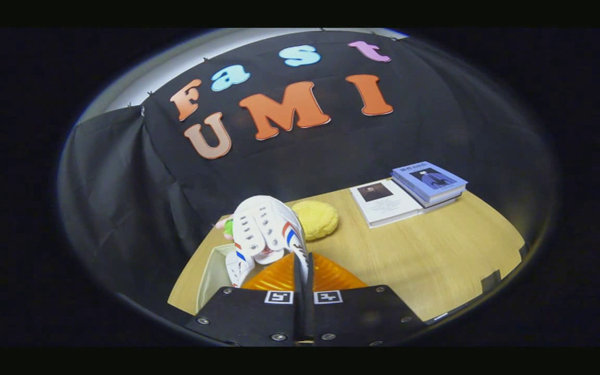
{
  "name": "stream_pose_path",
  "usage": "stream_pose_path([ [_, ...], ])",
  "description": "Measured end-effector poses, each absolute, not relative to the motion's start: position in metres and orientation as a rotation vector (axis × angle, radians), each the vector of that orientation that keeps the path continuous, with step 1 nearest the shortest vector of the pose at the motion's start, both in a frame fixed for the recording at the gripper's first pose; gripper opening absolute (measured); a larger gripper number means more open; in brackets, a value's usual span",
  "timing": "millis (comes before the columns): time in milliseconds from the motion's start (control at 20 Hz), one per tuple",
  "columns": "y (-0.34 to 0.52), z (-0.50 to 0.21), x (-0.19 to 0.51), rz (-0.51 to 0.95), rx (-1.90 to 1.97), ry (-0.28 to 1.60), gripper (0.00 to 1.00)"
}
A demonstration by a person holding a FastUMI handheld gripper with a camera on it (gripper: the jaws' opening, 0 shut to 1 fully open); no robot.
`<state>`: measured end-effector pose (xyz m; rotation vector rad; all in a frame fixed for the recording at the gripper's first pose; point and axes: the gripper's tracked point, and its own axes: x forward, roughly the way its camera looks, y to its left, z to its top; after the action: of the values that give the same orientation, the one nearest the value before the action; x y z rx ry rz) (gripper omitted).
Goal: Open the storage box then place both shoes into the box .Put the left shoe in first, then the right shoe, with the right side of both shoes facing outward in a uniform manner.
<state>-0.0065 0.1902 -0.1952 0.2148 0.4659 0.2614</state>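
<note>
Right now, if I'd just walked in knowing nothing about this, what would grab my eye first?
First the white shoe with red and blue stripes, held up just ahead of the gripper, whose two fingers are pinched on its edge. Under it are an orange ribbed lid and the pale storage box, with a second shoe inside. Beyond sit a yellow bun-like cushion and stacked books on the wooden table.

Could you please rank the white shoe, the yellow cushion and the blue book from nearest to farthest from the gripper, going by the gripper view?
1. White shoe: its heel edge pinched between the gripper fingers, held above the storage box.
2. Yellow cushion: just beyond the shoe, on the table.
3. Blue book: farthest, atop a stack near the table's far edge.
</note>
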Motion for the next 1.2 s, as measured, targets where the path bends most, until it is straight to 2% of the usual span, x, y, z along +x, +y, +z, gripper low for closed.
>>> stream_pose_path([
  [400,0.249,-0.231,-0.017,0.327,0.172,0.543,0.0],
  [750,0.244,-0.272,-0.023,0.258,0.124,0.636,0.0],
  [800,0.241,-0.28,-0.026,0.232,0.126,0.671,0.03],
  [950,0.246,-0.26,-0.023,0.235,0.189,0.645,0.14],
  [1200,0.244,-0.208,-0.01,0.3,0.093,0.502,0.85],
])
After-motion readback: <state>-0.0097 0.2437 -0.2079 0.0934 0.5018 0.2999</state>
